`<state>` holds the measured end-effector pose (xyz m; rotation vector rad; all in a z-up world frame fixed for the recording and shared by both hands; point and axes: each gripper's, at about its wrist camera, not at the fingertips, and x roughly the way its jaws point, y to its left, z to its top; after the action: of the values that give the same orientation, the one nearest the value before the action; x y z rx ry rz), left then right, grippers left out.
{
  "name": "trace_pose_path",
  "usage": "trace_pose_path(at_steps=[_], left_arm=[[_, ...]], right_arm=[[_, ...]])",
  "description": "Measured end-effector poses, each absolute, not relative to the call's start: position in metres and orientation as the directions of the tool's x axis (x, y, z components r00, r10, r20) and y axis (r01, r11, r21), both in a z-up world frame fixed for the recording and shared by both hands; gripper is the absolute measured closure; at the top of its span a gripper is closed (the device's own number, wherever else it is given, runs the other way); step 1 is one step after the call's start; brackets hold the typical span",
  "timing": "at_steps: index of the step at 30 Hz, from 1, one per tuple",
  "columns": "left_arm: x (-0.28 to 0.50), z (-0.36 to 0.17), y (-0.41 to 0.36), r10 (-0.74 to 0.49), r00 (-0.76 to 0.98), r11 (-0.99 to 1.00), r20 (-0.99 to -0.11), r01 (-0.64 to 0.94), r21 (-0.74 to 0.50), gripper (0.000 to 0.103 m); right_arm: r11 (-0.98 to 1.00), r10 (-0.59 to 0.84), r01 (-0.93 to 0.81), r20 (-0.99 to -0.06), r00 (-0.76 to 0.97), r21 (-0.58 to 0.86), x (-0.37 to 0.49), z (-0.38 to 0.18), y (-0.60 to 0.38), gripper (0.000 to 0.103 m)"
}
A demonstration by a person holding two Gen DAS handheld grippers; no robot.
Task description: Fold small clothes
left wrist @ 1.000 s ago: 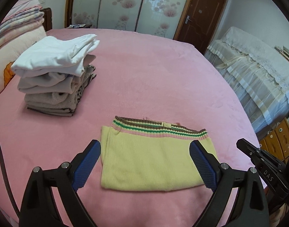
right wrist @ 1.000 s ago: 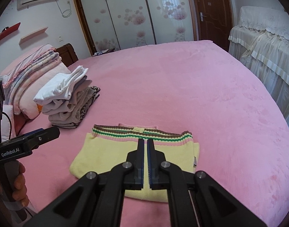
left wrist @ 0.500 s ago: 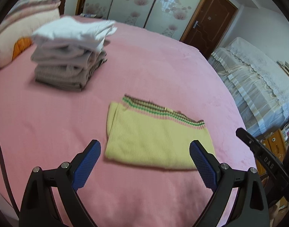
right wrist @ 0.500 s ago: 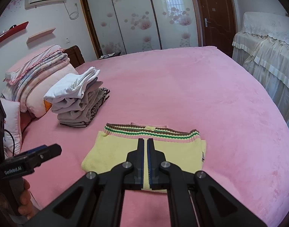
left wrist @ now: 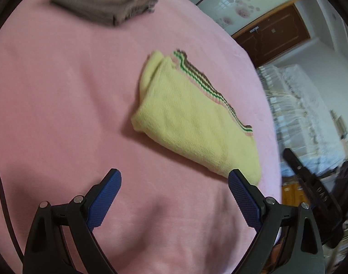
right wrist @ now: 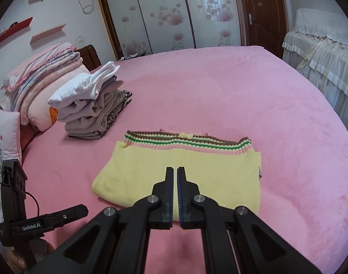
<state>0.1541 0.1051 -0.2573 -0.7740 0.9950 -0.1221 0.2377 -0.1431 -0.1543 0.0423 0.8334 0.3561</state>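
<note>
A folded yellow knit garment (left wrist: 192, 123) (right wrist: 185, 171) with a green, brown and pink striped hem lies flat on the pink bed. My left gripper (left wrist: 174, 180) is open and empty, low over the bedcover just in front of the garment's near edge; its right pad sits close to the garment's near right corner. My right gripper (right wrist: 175, 171) is shut with nothing between its pads, hovering over the middle of the garment's near half. The left gripper's body (right wrist: 48, 219) shows at the lower left of the right wrist view, held by a hand.
A stack of folded clothes (right wrist: 92, 102) (left wrist: 105, 6), white on top and grey-brown below, stands on the pink bed (right wrist: 219, 86) to the far left. Pillows and folded blankets (right wrist: 37, 77) lie behind it. A lace-covered piece of furniture (right wrist: 322, 52) stands right of the bed.
My left gripper has dropped toward the bed and rolled, so the garment now looks tilted and closer. My right gripper has sunk slightly toward the garment and stayed shut.
</note>
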Motion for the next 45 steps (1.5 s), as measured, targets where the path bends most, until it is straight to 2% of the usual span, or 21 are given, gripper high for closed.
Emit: trace_pose_path(at_steps=[6,13,34,39,41,45], left_arm=[[0.166,-0.295,0.107,-0.507,0.601,0.615,-0.618,-0.251,-0.748,0.009],[0.186,-0.316,0.106,-0.532,0.646,0.55,-0.547,-0.228,-0.803,0.009],[0.249,-0.317,0.092,-0.555,0.685,0.496,-0.473,-0.184,-0.849,0.01],[0.252,-0.322,0.102,-0.546,0.693,0.478,-0.47,-0.203,-0.854,0.026],[0.253,-0.323,0.102,-0.542,0.687,0.487,-0.483,-0.211,-0.847,0.037],[0.258,-0.324,0.101,-0.533,0.662,0.535,-0.528,-0.22,-0.816,0.053]], right_arm=[[0.943,0.314,-0.281,-0.747,0.586,0.176,0.238,-0.184,-0.138,0.1],[0.946,0.306,-0.27,-0.776,0.552,0.181,0.241,-0.21,-0.135,0.1],[0.946,0.308,-0.264,-0.766,0.564,0.187,0.285,-0.214,-0.117,0.1],[0.94,0.331,-0.246,-0.804,0.494,0.236,0.318,-0.231,-0.104,0.1],[0.944,0.32,-0.234,-0.825,0.465,0.235,0.323,-0.239,-0.1,0.1],[0.949,0.291,-0.245,-0.841,0.455,0.196,0.322,-0.243,-0.094,0.1]])
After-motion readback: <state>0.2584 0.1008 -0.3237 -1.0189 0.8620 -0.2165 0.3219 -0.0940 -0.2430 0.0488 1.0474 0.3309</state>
